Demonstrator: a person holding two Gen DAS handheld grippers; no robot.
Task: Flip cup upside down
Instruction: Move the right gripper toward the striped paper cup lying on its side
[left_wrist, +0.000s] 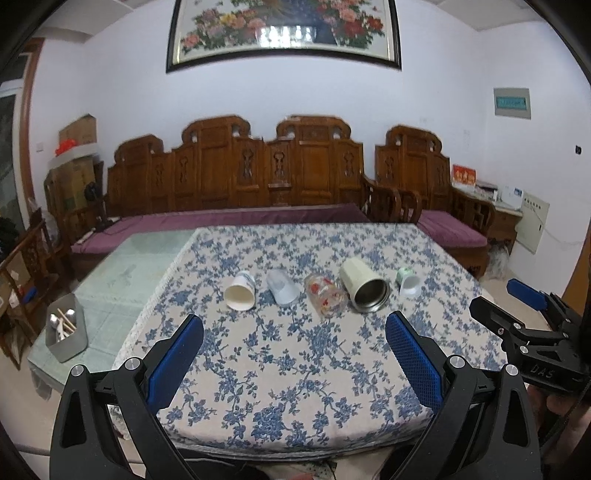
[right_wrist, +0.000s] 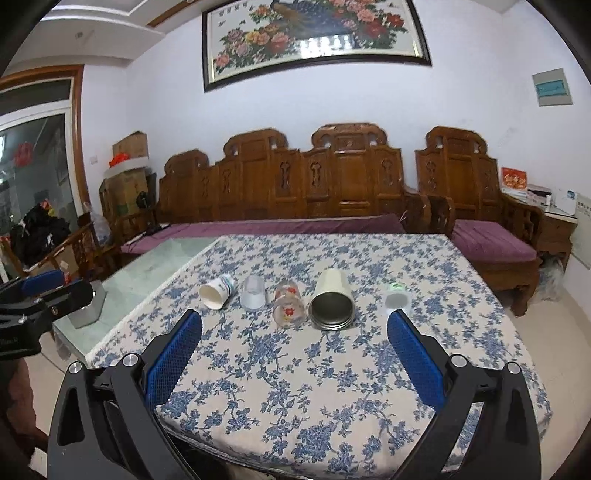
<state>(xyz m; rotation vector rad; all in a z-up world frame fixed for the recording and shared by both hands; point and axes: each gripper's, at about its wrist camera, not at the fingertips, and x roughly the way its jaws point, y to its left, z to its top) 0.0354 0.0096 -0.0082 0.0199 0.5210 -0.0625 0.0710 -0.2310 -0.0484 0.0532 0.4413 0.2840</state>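
Note:
Several cups lie on their sides in a row on the floral tablecloth (left_wrist: 295, 369), mouths toward me: a white paper cup (left_wrist: 241, 292) (right_wrist: 216, 291), a clear plastic cup (left_wrist: 282, 288) (right_wrist: 253, 292), a glass with red flowers (left_wrist: 325, 295) (right_wrist: 288, 304), a cream steel-lined mug (left_wrist: 364, 285) (right_wrist: 331, 300) and a small white-green cup (left_wrist: 408, 282) (right_wrist: 397, 297). My left gripper (left_wrist: 295, 328) is open and empty, short of the row. My right gripper (right_wrist: 295, 325) is open and empty, also short of the row; it shows at the right of the left wrist view (left_wrist: 517, 310).
A grey holder with chopsticks and spoons (left_wrist: 66, 332) stands on the bare glass tabletop at the left. A carved wooden sofa with purple cushions (left_wrist: 236, 221) is behind the table. The tablecloth's near edge is just below the grippers.

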